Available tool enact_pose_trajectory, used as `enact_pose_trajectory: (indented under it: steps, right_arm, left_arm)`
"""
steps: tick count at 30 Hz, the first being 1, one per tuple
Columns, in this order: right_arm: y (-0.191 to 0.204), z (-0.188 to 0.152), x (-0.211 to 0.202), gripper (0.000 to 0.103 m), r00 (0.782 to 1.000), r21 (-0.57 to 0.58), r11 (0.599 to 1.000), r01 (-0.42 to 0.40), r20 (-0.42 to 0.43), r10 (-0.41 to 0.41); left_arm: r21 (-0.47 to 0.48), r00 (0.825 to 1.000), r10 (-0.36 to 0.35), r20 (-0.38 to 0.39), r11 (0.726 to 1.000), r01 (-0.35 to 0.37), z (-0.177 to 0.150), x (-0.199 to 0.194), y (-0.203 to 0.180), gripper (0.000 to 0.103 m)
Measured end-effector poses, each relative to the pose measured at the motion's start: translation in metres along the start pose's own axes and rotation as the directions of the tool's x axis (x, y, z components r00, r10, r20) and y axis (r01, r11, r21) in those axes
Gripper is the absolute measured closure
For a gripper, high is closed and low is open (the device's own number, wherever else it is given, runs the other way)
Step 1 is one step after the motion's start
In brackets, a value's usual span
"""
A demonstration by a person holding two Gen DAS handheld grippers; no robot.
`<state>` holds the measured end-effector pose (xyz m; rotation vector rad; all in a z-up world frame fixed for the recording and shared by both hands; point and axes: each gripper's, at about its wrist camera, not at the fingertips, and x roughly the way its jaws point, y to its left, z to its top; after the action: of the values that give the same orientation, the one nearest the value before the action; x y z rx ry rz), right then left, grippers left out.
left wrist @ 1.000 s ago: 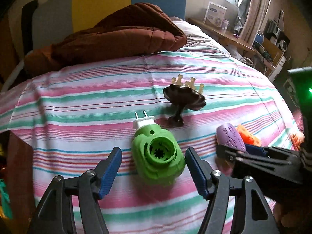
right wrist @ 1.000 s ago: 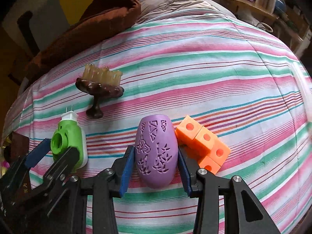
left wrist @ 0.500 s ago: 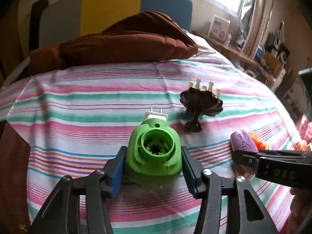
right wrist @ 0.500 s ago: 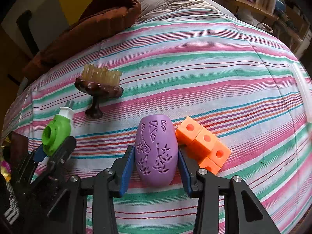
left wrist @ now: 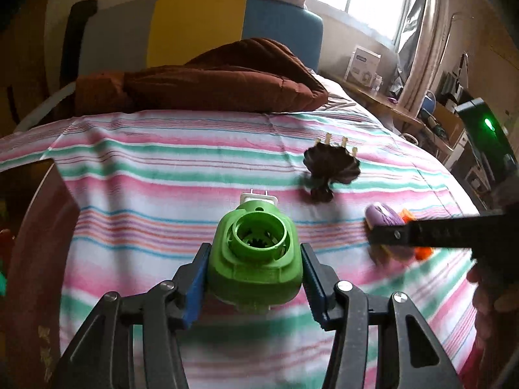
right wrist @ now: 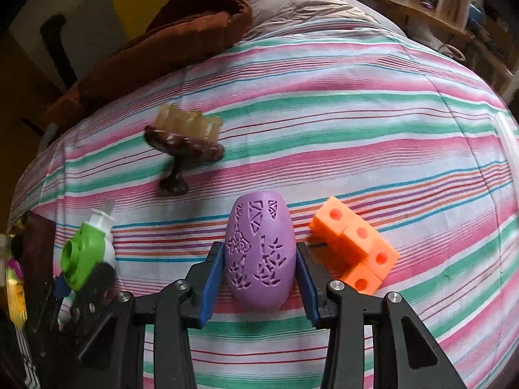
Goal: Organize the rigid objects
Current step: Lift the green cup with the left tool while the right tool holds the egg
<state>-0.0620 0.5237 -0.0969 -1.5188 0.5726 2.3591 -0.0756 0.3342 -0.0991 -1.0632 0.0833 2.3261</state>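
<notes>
My left gripper (left wrist: pixel 254 278) clamped on green plug-in device (left wrist: pixel 256 259), blue pads flat against both its sides, white plug end facing away, body above striped bedsheet (left wrist: pixel 162 175). My right gripper (right wrist: pixel 259 275) clamped on purple egg-shaped shell (right wrist: pixel 261 256) resting on sheet. Orange cube block (right wrist: pixel 355 246) just right of shell. Brown pedestal brush (right wrist: pixel 181 142) farther back, lying tilted.

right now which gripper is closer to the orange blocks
Right. The right gripper, shut on the purple egg-shaped shell, sits right beside the orange blocks. The left gripper holds the green plug-in device farther off, past the shell.
</notes>
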Motion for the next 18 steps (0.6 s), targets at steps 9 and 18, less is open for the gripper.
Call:
enact_pose_trajectory:
  steps: [9, 18]
  right_arm:
    - [0.014, 0.004, 0.008, 0.06, 1.0, -0.059, 0.998, -0.004, -0.01, 0.003]
    - [0.013, -0.002, 0.002, 0.059, 1.0, -0.076, 0.997, 0.002, -0.009, -0.003]
  left_arm:
    - [-0.024, 0.999, 0.005, -0.048, 1.0, -0.006, -0.02, -0.016, 0.007, 0.05]
    - [-0.003, 0.998, 0.011, -0.067, 1.0, -0.011, -0.016, -0.006, 0.005, 0.049]
